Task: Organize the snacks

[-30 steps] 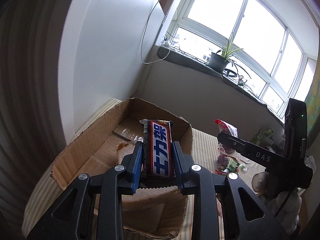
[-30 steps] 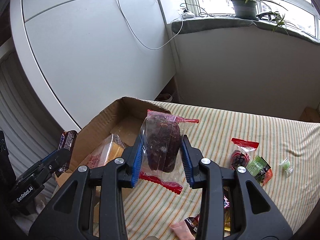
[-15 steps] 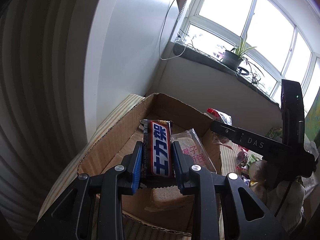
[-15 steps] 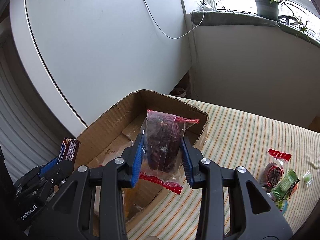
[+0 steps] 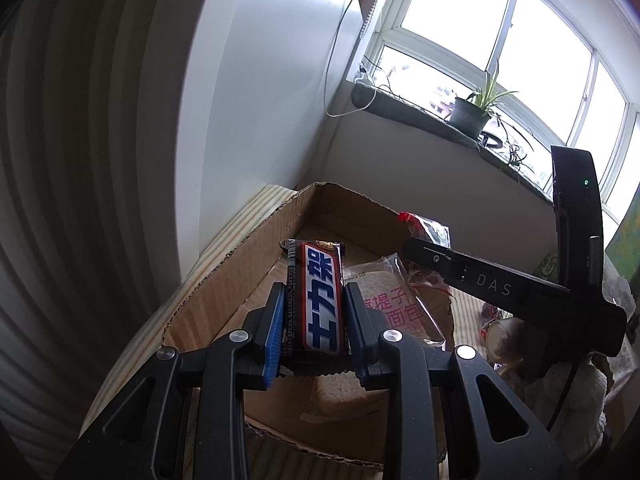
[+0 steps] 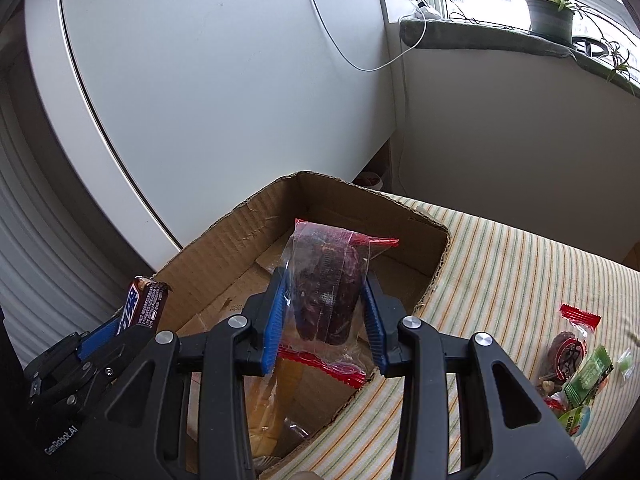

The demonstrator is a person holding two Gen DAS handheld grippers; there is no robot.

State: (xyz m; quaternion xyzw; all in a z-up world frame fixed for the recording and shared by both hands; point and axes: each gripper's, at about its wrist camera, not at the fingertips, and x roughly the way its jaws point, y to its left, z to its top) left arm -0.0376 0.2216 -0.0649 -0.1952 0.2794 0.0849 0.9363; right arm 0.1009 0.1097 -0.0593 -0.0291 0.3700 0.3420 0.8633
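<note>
Cardboard box (image 6: 240, 248) lies under both loads; left gripper (image 5: 314, 320) clamps the bar (image 5: 320, 300), right gripper (image 6: 326, 316) clamps the red pouch (image 6: 326, 280); lower each past the rim, clear of the bread (image 5: 388, 300), before letting go.

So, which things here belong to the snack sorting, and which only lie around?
Belong:
- chocolate bar, in left gripper
- dark snack pouch, in right gripper
- cardboard box
- bread pack
- loose snacks

Lying around:
- potted plant
- white cable
</note>
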